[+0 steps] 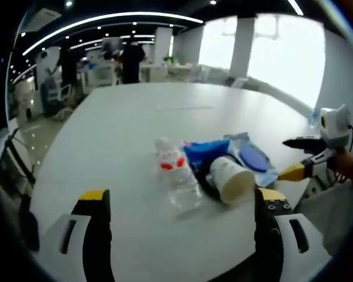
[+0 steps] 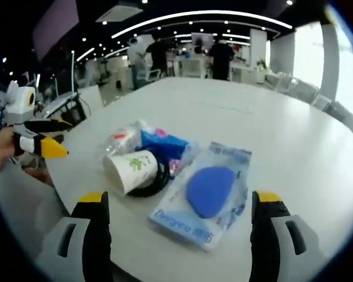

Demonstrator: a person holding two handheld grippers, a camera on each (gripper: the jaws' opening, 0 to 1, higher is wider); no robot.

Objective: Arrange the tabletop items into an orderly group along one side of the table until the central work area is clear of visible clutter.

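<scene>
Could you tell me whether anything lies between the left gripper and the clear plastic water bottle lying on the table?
Nothing visible does. The clear plastic water bottle with the red label lies on bare white table ahead of the left gripper, whose jaws stand open. The white paper cup lies beside the bottle, not in front.

In the left gripper view, the left gripper (image 1: 179,232) has its yellow-tipped black fingers (image 1: 96,226) spread wide apart, nothing between them. The right gripper (image 1: 303,157) enters at the right edge, held by a hand (image 1: 346,163). In the right gripper view, the right gripper (image 2: 179,232) likewise stands wide apart and empty, and the left gripper (image 2: 47,138) shows at the left edge.
</scene>
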